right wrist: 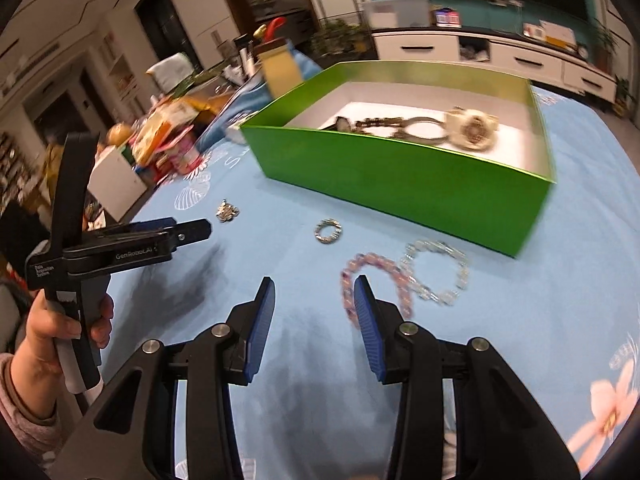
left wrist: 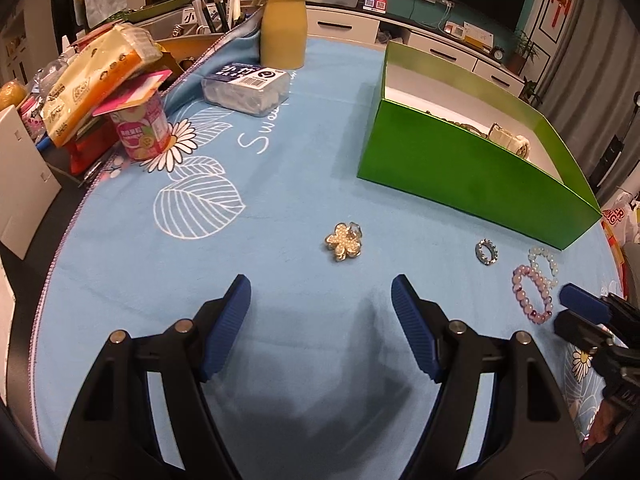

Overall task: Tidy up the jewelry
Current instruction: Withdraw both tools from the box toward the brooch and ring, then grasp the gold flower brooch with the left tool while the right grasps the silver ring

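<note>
While both pairs of jaws stand apart with only cloth between them, I hold nothing. My left gripper (left wrist: 321,292) gapes wide above the blue tablecloth (left wrist: 280,184), and the pearl flower brooch (left wrist: 343,241) lies just ahead of its tips. My right gripper (right wrist: 315,294) is parted more narrowly; its right pad overlaps the near edge of the pink bead bracelet (right wrist: 372,280) (contact unclear through the blur). The clear bead bracelet (right wrist: 438,276) touches the pink one, and a small silver ring (right wrist: 328,231) lies between brooch and bracelets. Beyond stands the green box (right wrist: 400,176), with a watch (right wrist: 472,128) and chain pieces already inside. Clutter crowds the far-left edge.
</note>
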Demonstrator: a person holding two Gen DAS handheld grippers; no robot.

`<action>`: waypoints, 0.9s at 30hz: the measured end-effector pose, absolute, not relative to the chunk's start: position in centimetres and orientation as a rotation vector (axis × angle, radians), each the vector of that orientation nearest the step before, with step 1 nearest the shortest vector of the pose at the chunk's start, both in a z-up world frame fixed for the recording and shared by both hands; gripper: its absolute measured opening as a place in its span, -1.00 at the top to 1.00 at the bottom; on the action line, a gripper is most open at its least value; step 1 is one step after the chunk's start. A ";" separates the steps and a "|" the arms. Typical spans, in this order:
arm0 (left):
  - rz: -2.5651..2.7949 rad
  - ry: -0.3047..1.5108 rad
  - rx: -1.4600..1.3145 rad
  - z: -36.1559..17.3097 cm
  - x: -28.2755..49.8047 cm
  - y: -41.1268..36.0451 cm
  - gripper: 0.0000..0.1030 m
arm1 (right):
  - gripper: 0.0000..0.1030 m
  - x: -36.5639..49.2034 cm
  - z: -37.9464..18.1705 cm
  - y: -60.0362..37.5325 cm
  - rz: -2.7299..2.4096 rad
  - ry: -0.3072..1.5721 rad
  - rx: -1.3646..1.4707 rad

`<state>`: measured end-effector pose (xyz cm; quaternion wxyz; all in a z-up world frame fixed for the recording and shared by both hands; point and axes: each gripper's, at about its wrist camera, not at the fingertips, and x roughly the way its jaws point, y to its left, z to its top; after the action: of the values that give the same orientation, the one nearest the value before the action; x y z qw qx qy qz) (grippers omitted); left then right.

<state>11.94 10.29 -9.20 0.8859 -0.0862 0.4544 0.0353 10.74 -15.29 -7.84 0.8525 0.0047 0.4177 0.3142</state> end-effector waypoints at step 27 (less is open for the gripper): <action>0.028 0.911 -0.025 -10.6 15.5 8.3 0.52 | 0.59 15.8 -10.6 -10.0 0.582 0.862 -0.220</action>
<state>15.54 8.33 -10.55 0.8978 -0.0119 0.4401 0.0137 15.77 -9.96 -10.61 0.8620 -0.1047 0.4111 0.2775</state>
